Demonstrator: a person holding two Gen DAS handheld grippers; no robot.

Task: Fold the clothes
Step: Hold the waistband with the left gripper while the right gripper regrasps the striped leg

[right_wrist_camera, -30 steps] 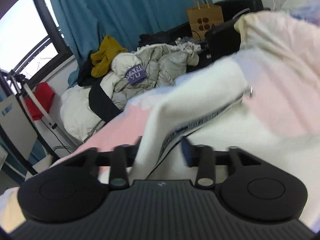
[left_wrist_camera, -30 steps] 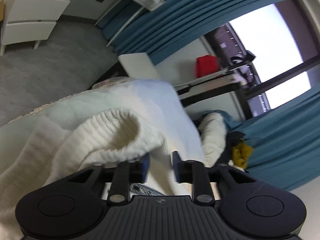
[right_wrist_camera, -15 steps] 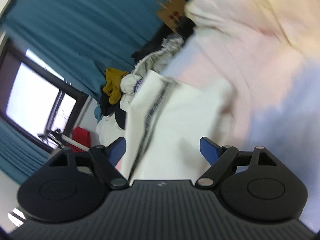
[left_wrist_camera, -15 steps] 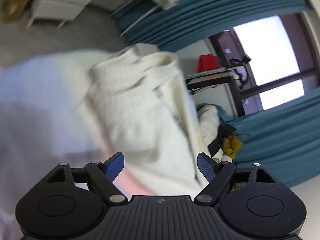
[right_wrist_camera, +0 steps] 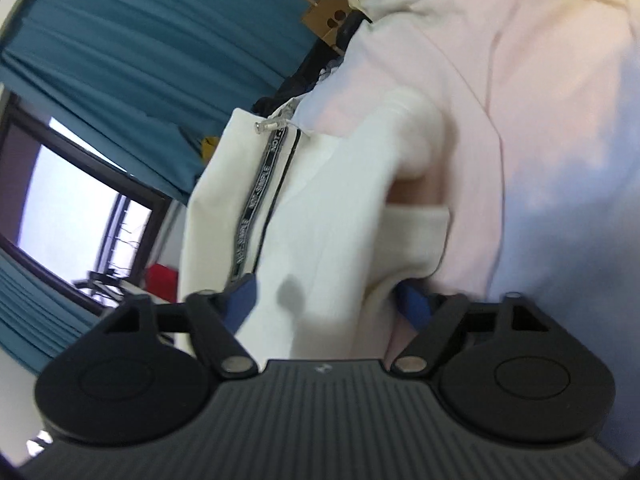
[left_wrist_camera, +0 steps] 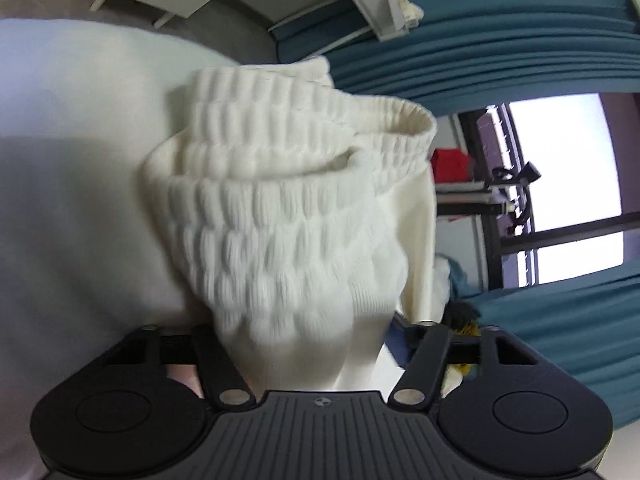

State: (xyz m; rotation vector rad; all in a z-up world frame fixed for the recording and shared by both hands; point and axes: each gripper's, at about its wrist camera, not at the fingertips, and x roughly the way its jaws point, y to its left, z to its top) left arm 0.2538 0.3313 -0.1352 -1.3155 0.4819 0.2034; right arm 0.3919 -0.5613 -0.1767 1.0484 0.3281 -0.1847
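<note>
On my left wrist view the left gripper (left_wrist_camera: 308, 332) sits at the bottom centre of the frame, pointing somewhat downward, and its jaws are closing with the ribbed hem of the cream knit garment (left_wrist_camera: 288, 216) bunched between them; the cloth hides the pads, so I cannot tell whether they already press on it. The knit fills the middle of that frame, lying on pale bedding (left_wrist_camera: 72, 184) that spreads to the left, with teal curtains (left_wrist_camera: 500, 48) at upper right and a bright window (left_wrist_camera: 568, 176) at right. On my right wrist view the right gripper (right_wrist_camera: 326, 304) is rolled, the room tilting hard, and its jaws are also closing around a smooth fold of the same garment, the blue pads (right_wrist_camera: 242, 304) against the fabric on both sides. A black lettered tape (right_wrist_camera: 260, 196) runs up the centre-left, over pink-tinted bedding (right_wrist_camera: 540, 120) at right.
</note>
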